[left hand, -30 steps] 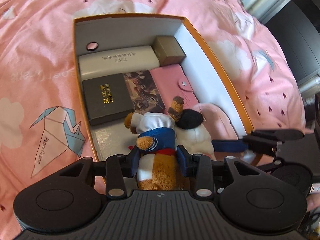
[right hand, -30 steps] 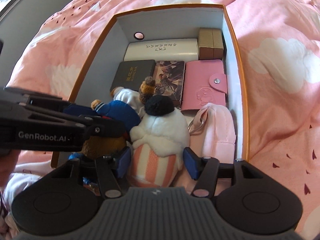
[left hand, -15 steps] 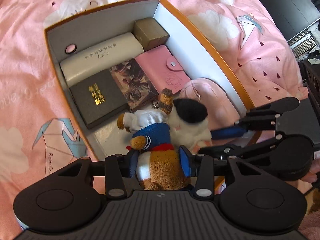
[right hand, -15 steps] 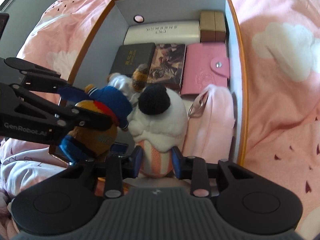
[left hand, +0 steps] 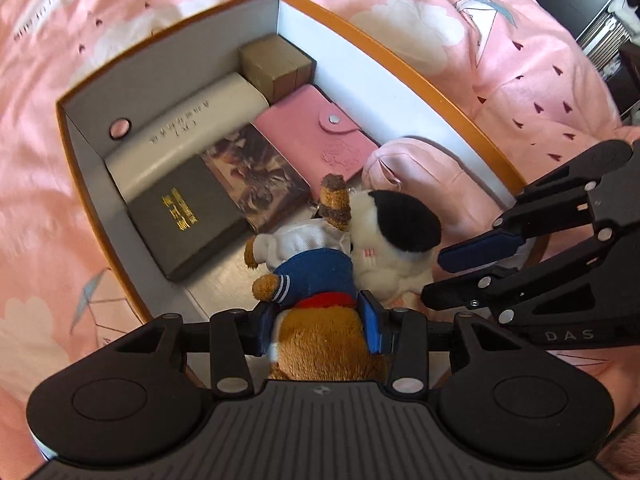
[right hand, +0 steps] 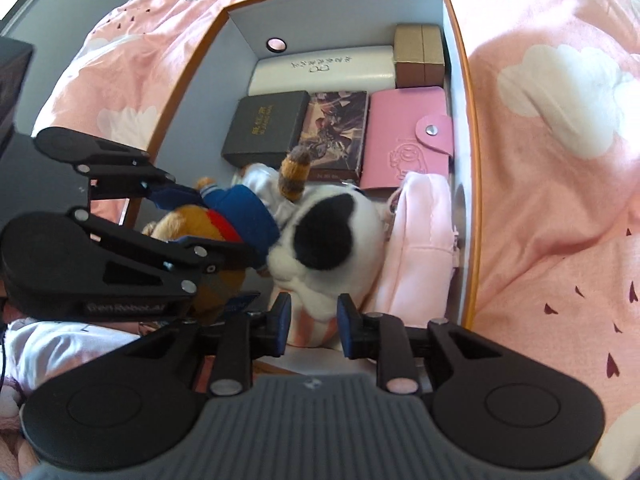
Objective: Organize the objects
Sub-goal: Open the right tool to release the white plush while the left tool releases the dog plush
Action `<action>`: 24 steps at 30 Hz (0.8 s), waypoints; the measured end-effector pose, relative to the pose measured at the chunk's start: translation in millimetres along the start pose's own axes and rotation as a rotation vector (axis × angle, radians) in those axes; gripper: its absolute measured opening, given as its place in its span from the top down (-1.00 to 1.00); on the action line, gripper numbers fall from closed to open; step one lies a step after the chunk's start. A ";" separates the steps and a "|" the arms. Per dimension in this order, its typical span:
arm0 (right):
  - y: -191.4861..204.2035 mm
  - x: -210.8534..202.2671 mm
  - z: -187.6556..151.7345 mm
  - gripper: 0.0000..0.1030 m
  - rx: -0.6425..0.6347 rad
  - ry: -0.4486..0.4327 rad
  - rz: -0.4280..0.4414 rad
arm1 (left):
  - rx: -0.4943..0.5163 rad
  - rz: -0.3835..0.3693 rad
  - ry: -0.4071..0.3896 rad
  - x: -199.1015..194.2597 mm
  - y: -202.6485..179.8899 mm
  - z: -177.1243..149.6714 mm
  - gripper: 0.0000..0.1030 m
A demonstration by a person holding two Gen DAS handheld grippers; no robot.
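Note:
An orange-rimmed box (left hand: 400,60) (right hand: 468,120) lies on a pink bedspread. My left gripper (left hand: 318,326) is shut on a brown plush animal in a blue and white outfit (left hand: 316,272) (right hand: 236,216), held over the near end of the box. My right gripper (right hand: 312,322) is shut on a white plush with a black patch and striped base (right hand: 324,240) (left hand: 396,240), pressed beside the brown plush. A pink pouch (right hand: 420,240) lies under them at the right wall.
The far half of the box holds a white case (right hand: 324,70), a black box with gold letters (right hand: 264,128), a picture book (right hand: 336,132), a pink snap wallet (right hand: 408,136) and a tan cardboard box (right hand: 420,56). Pink bedding (right hand: 560,160) surrounds it.
Both grippers have lifted and drawn back with their plush toys. The right gripper closed tighter on the white plush. The left view has turned, so the box sits more diagonally.

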State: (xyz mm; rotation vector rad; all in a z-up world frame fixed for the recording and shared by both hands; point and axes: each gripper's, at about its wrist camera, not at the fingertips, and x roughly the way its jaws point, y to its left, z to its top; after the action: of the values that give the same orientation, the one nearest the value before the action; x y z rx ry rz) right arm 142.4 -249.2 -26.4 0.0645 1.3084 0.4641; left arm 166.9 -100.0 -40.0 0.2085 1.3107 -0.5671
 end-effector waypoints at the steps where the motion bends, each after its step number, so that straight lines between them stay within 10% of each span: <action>1: 0.3 -1.1 0.8 0.45 -0.003 -0.004 -0.001 | -0.006 -0.016 0.016 0.0 2.2 2.1 0.05; 6: 0.3 -5.7 4.0 0.39 -0.012 -0.030 -0.024 | -0.005 -0.003 0.061 -3.7 4.3 12.8 0.11; 21: -2.2 -12.4 2.2 0.38 -0.027 -0.061 -0.006 | 0.313 0.425 -0.206 -6.0 -47.2 -8.4 0.15; 24: -3.4 -12.4 0.8 0.40 -0.028 -0.059 -0.001 | 0.281 0.401 -0.196 -5.6 -43.3 -5.3 0.15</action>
State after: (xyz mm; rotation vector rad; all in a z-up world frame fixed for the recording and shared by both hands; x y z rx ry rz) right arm 141.9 -256.7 -15.9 0.0539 1.2434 0.4764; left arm 139.8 -132.8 -28.8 0.6173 0.9608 -0.4141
